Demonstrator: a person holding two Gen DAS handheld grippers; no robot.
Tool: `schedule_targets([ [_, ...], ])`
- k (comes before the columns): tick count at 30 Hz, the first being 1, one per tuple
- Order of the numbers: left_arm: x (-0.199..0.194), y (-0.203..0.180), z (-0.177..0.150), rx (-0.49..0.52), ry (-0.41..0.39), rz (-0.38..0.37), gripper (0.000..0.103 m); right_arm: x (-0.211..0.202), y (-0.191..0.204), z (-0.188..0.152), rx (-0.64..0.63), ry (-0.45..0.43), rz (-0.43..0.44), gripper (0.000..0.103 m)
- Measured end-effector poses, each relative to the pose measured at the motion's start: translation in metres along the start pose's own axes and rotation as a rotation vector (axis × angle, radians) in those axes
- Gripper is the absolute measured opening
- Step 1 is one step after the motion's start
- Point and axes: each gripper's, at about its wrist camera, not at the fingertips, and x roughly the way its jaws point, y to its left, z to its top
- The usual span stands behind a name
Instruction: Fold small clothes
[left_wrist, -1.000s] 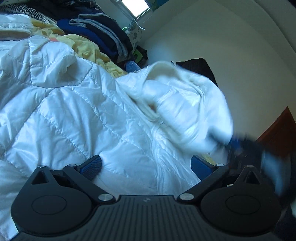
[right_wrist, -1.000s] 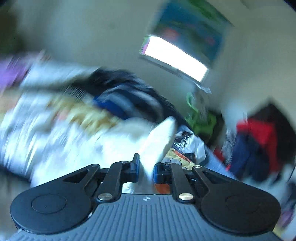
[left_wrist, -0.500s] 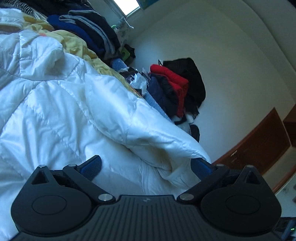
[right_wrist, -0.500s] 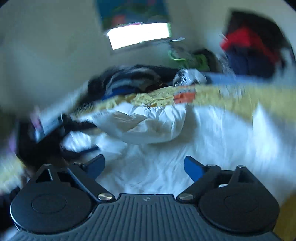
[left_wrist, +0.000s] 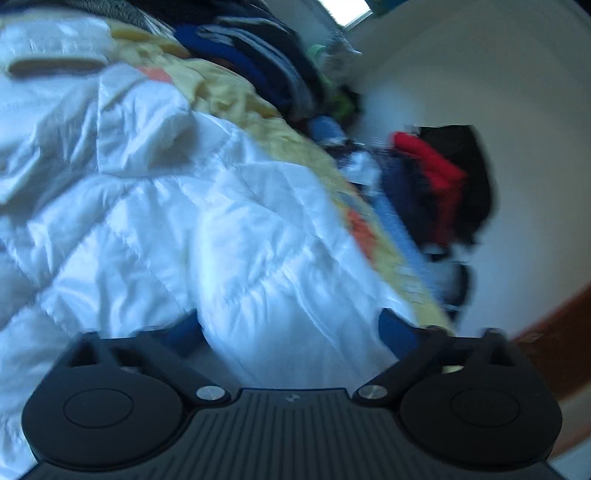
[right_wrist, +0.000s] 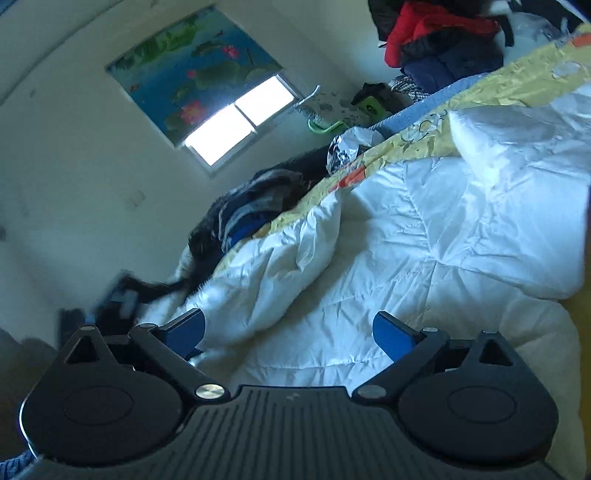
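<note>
White jacket (left_wrist: 192, 221) spread on a yellow sheet (right_wrist: 491, 79). Left gripper (left_wrist: 291, 328) and right gripper (right_wrist: 288, 328), both spread wide and holding nothing, sit just above its quilted fabric.

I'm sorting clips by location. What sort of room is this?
Most likely a bedroom: a white jacket lies on a yellow bedspread, clothes are heaped against the wall, and a flowered blind hangs over the window.

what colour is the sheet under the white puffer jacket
Yellow with orange patches, under the white puffer jacket. It shows best in the right wrist view.
</note>
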Motion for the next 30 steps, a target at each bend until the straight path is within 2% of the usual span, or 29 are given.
schedule_targets([
  [1, 0.006, -0.006, 0.000, 0.020, 0.032, 0.028, 0.025, -0.001, -0.002, 0.003, 0.021, -0.011, 0.007, 0.099],
  [2, 0.012, -0.011, -0.001, 0.018, 0.091, 0.044, 0.020, -0.006, -0.005, 0.005, 0.055, -0.024, 0.029, 0.099],
  [3, 0.015, -0.014, -0.005, 0.003, 0.140, 0.033, 0.020, -0.011, -0.010, 0.007, 0.105, -0.029, 0.069, 0.099],
  [5, 0.017, -0.025, -0.018, 0.035, 0.220, 0.004, 0.020, -0.019, -0.028, 0.015, 0.296, -0.019, 0.234, 0.098],
  [7, 0.019, -0.040, -0.033, 0.181, 0.253, 0.053, 0.020, -0.023, -0.046, 0.022, 0.457, -0.010, 0.442, 0.102],
  [9, 0.023, -0.047, -0.040, 0.308, 0.235, 0.084, 0.020, -0.027, -0.055, 0.026, 0.502, -0.014, 0.513, 0.103],
  [12, 0.020, -0.048, -0.036, 0.368, 0.173, 0.098, 0.022, -0.026, -0.058, 0.026, 0.512, -0.016, 0.472, 0.103],
  [14, 0.020, -0.043, -0.038, 0.446, 0.105, 0.106, 0.025, -0.021, -0.057, 0.026, 0.509, 0.006, 0.426, 0.103],
  [15, 0.022, -0.037, -0.042, 0.465, 0.089, 0.093, 0.026, -0.019, -0.056, 0.025, 0.509, 0.012, 0.407, 0.103],
  [17, 0.011, -0.024, -0.057, 0.503, 0.006, 0.029, 0.026, -0.016, -0.053, 0.025, 0.501, 0.023, 0.381, 0.103],
  [20, 0.005, -0.013, -0.053, 0.427, -0.008, -0.030, 0.033, -0.010, -0.048, 0.028, 0.511, 0.028, 0.330, 0.103],
  [23, 0.005, 0.004, -0.046, 0.310, -0.002, -0.110, 0.037, 0.014, -0.040, 0.031, 0.548, 0.077, 0.300, 0.096],
  [26, 0.007, 0.016, -0.041, 0.227, 0.007, -0.164, 0.037, 0.049, -0.025, 0.041, 0.541, 0.157, 0.195, 0.068],
  [27, 0.007, 0.017, -0.041, 0.218, 0.007, -0.169, 0.038, 0.061, -0.022, 0.043, 0.528, 0.192, 0.154, 0.056],
  [28, 0.007, 0.018, -0.041, 0.218, 0.006, -0.170, 0.038, 0.076, -0.018, 0.048, 0.491, 0.239, 0.087, 0.051],
  [30, 0.008, 0.018, -0.042, 0.225, 0.004, -0.172, 0.039, 0.101, -0.015, 0.054, 0.440, 0.289, -0.065, 0.051],
])
